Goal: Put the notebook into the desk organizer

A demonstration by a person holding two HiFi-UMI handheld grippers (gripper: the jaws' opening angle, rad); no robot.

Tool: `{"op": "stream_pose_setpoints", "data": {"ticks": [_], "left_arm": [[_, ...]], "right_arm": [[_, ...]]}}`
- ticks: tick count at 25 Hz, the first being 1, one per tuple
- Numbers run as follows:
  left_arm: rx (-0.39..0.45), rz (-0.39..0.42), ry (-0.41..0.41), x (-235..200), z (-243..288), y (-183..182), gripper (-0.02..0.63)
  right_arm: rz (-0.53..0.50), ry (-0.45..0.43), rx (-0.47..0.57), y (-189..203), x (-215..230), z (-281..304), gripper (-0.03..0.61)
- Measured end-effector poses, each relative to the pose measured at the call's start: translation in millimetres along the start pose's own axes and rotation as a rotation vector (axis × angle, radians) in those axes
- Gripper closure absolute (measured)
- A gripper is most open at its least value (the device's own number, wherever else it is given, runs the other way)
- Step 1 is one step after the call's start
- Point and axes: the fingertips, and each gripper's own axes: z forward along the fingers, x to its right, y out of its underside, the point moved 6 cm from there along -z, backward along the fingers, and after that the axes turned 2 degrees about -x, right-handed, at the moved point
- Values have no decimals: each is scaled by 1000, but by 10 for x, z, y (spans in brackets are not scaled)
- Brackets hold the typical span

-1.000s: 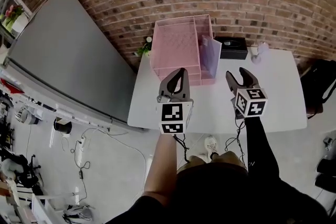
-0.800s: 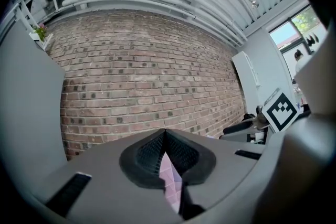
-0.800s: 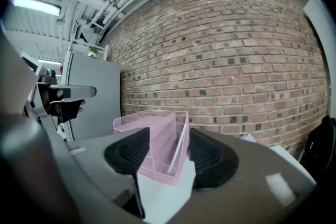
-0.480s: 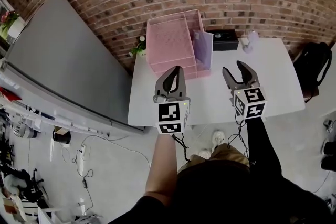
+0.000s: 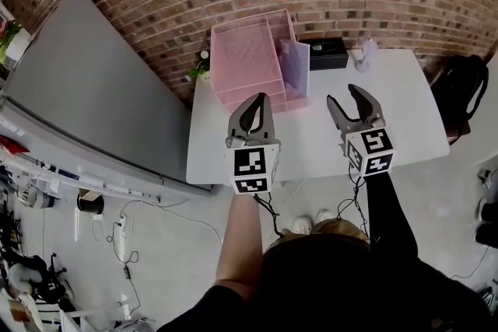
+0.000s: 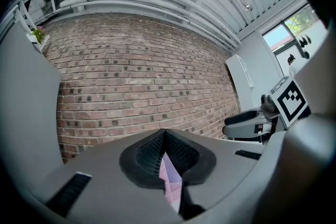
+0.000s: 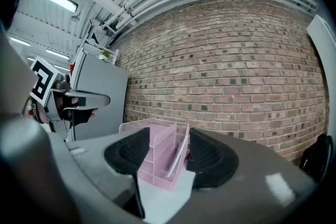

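The head view alone takes in the whole table (image 5: 393, 128). The pink organizer (image 5: 247, 58) stands at its far left corner by the brick wall, just above the frame's centre, with a black box (image 5: 327, 53) right of it. The notebook (image 5: 294, 68) stands on edge in the organizer's narrow right slot, while the wide trays to the left show only pink mesh.

We hold both claws over the near half of the table, well short of the organizer. The left gripper (image 5: 260, 99) has its jaws closed tip to tip on nothing; its own view shows only a pink sliver through the slit below the tips. The right gripper (image 5: 344, 97) is wide open and empty. In its view the pads (image 7: 210, 161) frame the distant organizer, with the notebook a pale slanted sheet at its right.
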Motion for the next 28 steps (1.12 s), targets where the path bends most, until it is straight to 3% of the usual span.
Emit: {"op": "stream_pose_setpoints", "data": {"ticks": [16, 18, 20, 28], "left_arm": [[-4, 2, 12, 35, 14, 15, 606], [-3, 1, 10, 19, 7, 16, 606], [-2, 1, 8, 9, 1, 18, 606], [-7, -6, 6, -45, -32, 45, 606]], "right_arm": [[-5, -67, 4, 11, -93, 52, 360], [-1, -49, 7, 5, -83, 49, 417], [3, -28, 10, -5, -69, 36, 578], [8, 2, 25, -42, -56, 2, 578]]}}
